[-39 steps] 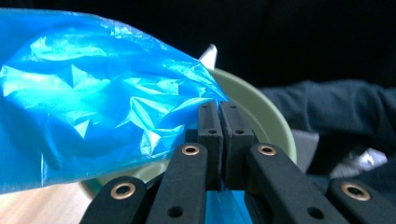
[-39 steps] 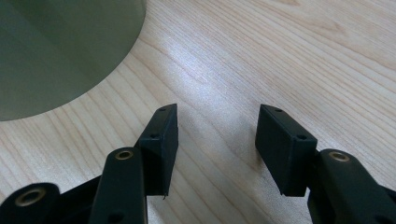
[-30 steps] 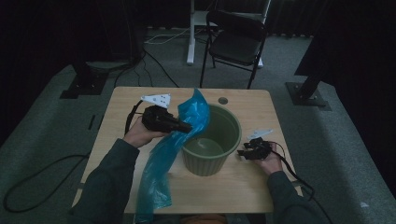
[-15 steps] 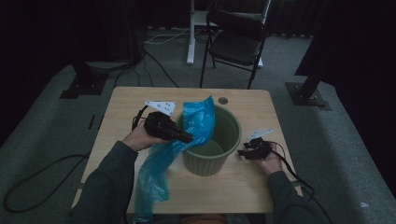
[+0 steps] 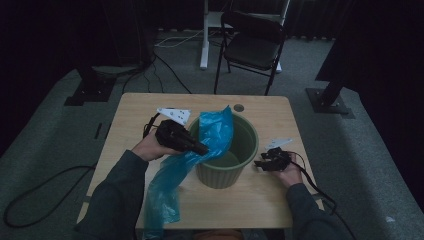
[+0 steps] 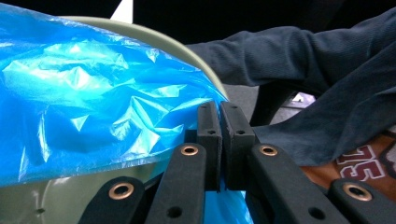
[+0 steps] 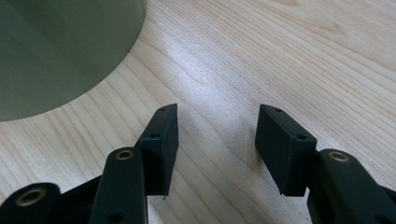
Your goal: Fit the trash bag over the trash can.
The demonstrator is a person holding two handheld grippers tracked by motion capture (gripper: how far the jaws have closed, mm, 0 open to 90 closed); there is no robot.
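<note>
Crinkly blue plastic bin bag (image 5: 212, 131) drapes over the round green plastic bin's (image 5: 235, 172) left rim, mostly hanging outside. Left gripper (image 5: 200, 148) fingers pinch it; right gripper (image 5: 260, 164) fingers gape, resting on the wooden counter (image 5: 260, 200). Lining looks barely begun.

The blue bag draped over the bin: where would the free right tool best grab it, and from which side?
Probably the bag's upper edge standing above the bin's rim, approached from the right across the bin's open mouth. That edge rises free as a thin sheet that open jaws can pinch. The left tool already clamps the bag at the near-left rim, and the right tool rests open on the table.
</note>
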